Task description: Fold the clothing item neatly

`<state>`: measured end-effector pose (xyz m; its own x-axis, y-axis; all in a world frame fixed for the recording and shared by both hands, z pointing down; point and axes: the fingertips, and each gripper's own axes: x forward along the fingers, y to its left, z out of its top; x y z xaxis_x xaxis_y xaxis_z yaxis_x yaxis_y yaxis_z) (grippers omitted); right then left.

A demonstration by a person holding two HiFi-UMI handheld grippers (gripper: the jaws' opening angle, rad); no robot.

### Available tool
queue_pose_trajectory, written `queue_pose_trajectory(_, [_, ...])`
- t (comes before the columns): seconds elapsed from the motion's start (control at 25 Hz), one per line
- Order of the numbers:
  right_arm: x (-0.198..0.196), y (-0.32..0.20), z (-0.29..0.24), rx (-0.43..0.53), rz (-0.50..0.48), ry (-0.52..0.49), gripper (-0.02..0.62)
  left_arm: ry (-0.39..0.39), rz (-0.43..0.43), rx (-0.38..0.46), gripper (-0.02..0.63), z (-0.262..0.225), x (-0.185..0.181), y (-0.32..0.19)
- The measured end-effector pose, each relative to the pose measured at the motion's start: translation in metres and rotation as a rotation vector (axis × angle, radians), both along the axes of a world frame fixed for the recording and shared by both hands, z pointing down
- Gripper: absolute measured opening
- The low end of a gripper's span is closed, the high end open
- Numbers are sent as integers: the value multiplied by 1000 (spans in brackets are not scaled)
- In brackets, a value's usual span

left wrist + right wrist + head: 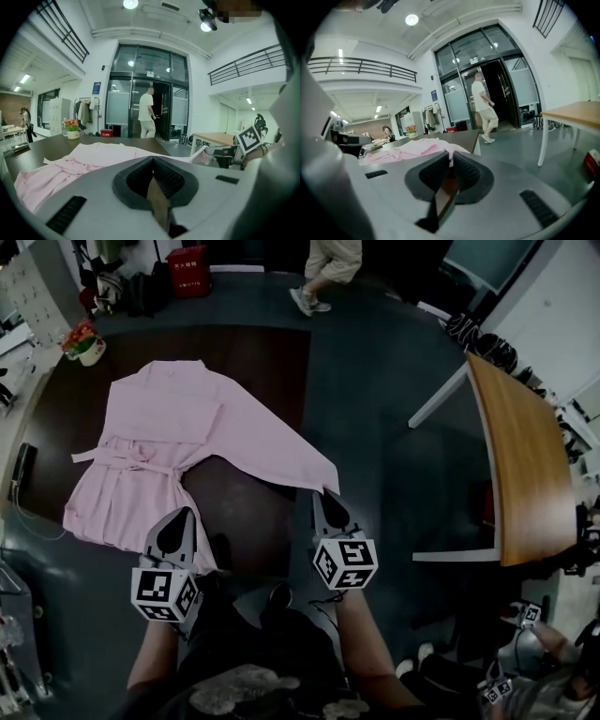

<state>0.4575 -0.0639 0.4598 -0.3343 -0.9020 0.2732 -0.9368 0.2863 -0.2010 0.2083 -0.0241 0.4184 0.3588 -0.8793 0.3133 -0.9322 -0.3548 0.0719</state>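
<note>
A pink robe (155, 446) lies spread on the dark table (267, 362), its belt tied across the waist and one long sleeve (281, 460) stretched out to the right. My right gripper (322, 495) sits at that sleeve's cuff, shut on it. In the right gripper view, pink cloth (449, 154) pokes out at the tip of the closed right gripper (450, 163). My left gripper (180, 515) rests at the robe's near hem. In the left gripper view, the left gripper (152, 161) is shut with no cloth showing between its jaws, and the robe (89, 157) lies just beyond.
A flower pot (84, 341) stands at the table's far left corner. A dark flat device (22, 465) lies at its left edge. A wooden table (520, 465) stands to the right across the grey floor. A person (328, 268) walks at the back near a red box (189, 273).
</note>
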Motion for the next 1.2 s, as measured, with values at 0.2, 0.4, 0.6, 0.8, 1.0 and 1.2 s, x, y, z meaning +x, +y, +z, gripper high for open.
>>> queue_pose_trajectory(0.2, [-26,-5,-21,12,44,23,17,14,1,23,11,-8,-46,-8])
queue_pose_trajectory(0.4, [-55,-17,-43,31,118,45,17,23,28,34,11,-13,-97,-19])
queue_pose_trajectory(0.6, [-98,-35,-61,56,154,66,17,36,51,37,11,-13,-149,-33])
queue_pose_trajectory(0.8, [-145,-51,-65,65,170,89,17,47,92,48,11,-13,-191,-52])
queue_pose_trajectory(1.0, [-180,-54,-49,18,188,112,17,41,148,28,11,-8,-216,-61])
queue_pose_trajectory(1.2, [-186,-51,-30,-25,220,102,17,26,159,10,11,-1,-227,-66])
